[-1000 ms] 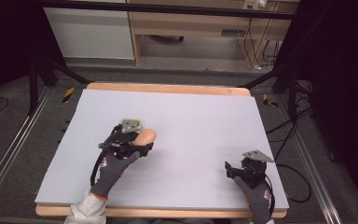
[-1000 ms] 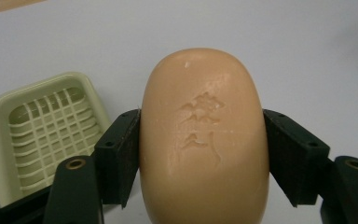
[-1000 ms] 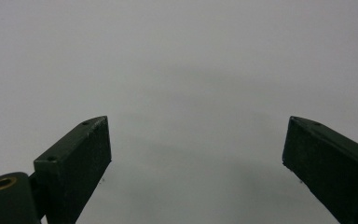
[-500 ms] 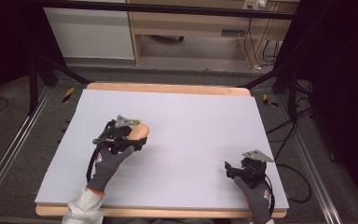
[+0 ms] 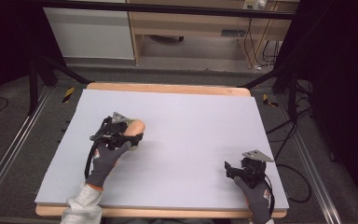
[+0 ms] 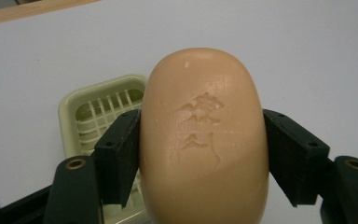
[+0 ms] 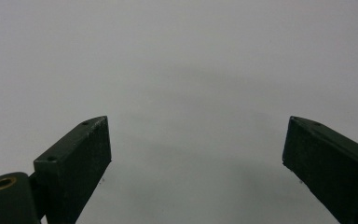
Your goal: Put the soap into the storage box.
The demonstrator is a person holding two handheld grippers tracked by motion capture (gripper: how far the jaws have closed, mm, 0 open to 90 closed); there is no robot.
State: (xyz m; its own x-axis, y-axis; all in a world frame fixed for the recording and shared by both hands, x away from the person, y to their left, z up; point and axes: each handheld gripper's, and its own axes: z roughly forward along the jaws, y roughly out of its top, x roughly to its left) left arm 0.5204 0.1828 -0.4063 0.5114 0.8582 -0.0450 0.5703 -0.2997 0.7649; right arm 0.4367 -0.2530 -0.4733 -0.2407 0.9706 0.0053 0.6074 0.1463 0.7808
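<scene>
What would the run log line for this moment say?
left gripper: shut on soap bar | soap dish: behind soap | right gripper: open, nothing between jaws

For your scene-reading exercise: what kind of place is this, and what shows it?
Probably a lab or recording studio, not a home: a bare white-topped table ringed by black curtains, loose cables on the floor, and gloved hands working a left gripper and a right gripper.

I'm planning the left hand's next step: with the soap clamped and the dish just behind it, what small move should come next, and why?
Probably carry the soap bar over the green soap dish and lower it in. The left gripper has the bar clamped on both sides, the slatted dish lies just behind it, and the right gripper is open over bare table.
</scene>
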